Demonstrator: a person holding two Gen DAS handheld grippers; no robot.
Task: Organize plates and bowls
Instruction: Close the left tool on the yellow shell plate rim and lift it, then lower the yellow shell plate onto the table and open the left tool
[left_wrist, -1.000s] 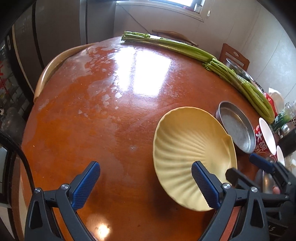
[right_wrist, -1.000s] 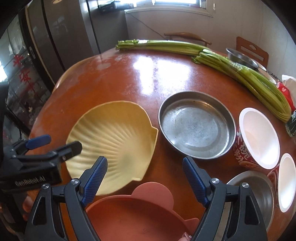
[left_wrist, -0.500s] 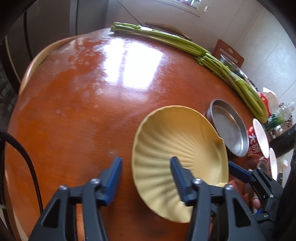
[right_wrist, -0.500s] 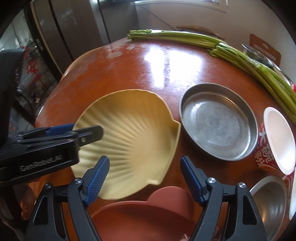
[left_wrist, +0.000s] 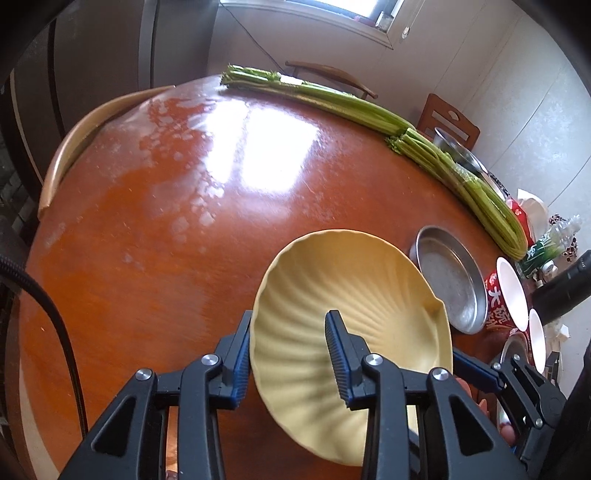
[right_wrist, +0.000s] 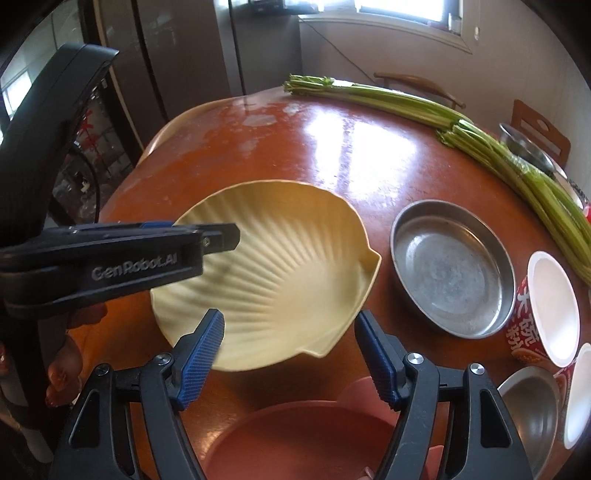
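The left claw (left_wrist: 288, 347) had clamped on the near-left rim of the yellow shell-shaped plate (left_wrist: 354, 295), one pad under the rim and the other inside the dish. The plate sat tilted near the worktop's (left_wrist: 166, 240) front edge, its left side lifted, just left of the steel pan (right_wrist: 452, 267). From the right wrist view the left claw (right_wrist: 221, 236) reached in from the left across the plate's (right_wrist: 280, 273) rim.

The right claw (right_wrist: 290, 350) was closing, with the plate's near edge between its pads (right_wrist: 199, 354) but not visibly pressed; it gripped nothing. Below it lay a pink dish (right_wrist: 303, 439), and paper bowls (right_wrist: 552, 306) and a small steel bowl (right_wrist: 532, 406) crowded the worktop's right edge.

To lift the plate well, the grip probably wanted to stay deep on the rim, since a ribbed, glossy plate held at one edge could pivot or slip. A slow rise with the plate kept near level, clear of the pan's wall, seemed safest, and the right claw could steady the near edge before the plate travelled to a stack.
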